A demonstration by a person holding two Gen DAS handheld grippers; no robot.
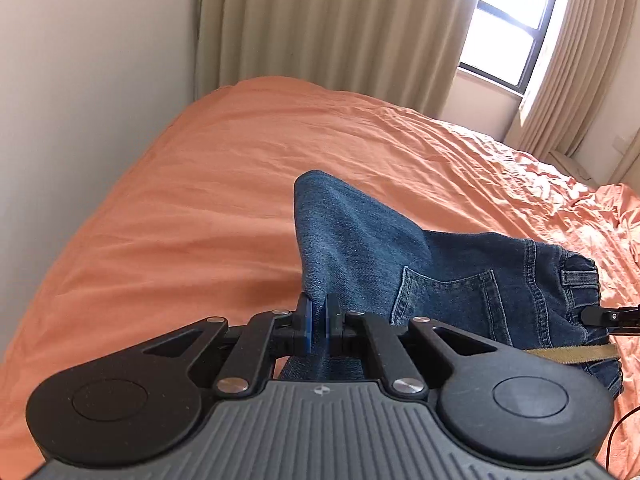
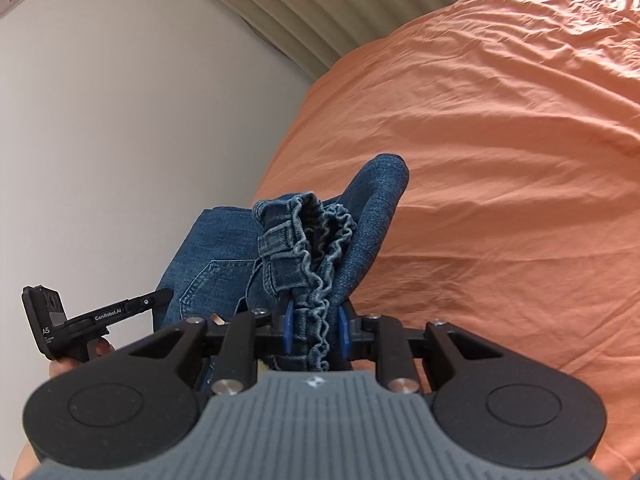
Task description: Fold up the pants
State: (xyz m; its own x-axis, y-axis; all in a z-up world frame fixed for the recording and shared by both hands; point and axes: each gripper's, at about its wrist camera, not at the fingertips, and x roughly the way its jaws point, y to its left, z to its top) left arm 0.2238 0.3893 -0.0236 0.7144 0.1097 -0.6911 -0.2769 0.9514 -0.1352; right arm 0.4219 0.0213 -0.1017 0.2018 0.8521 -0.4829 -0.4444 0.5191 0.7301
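Observation:
Blue denim pants (image 1: 400,256) are held up above an orange bed (image 1: 200,200). My left gripper (image 1: 319,320) is shut on a fold of the denim near the back pocket. My right gripper (image 2: 314,326) is shut on the gathered elastic waistband (image 2: 316,248) of the pants (image 2: 224,256). The tip of the right gripper shows at the right edge of the left wrist view (image 1: 612,316), at the waistband. The left gripper shows at the left of the right wrist view (image 2: 96,316), beside the pocket side. The pant legs are hidden.
The orange bed sheet (image 2: 500,140) is wrinkled and spreads wide beneath. A white wall (image 1: 80,80) stands on the left, beige curtains (image 1: 320,20) and a bright window (image 1: 508,20) at the back. Rumpled sheet lies at the far right (image 1: 592,208).

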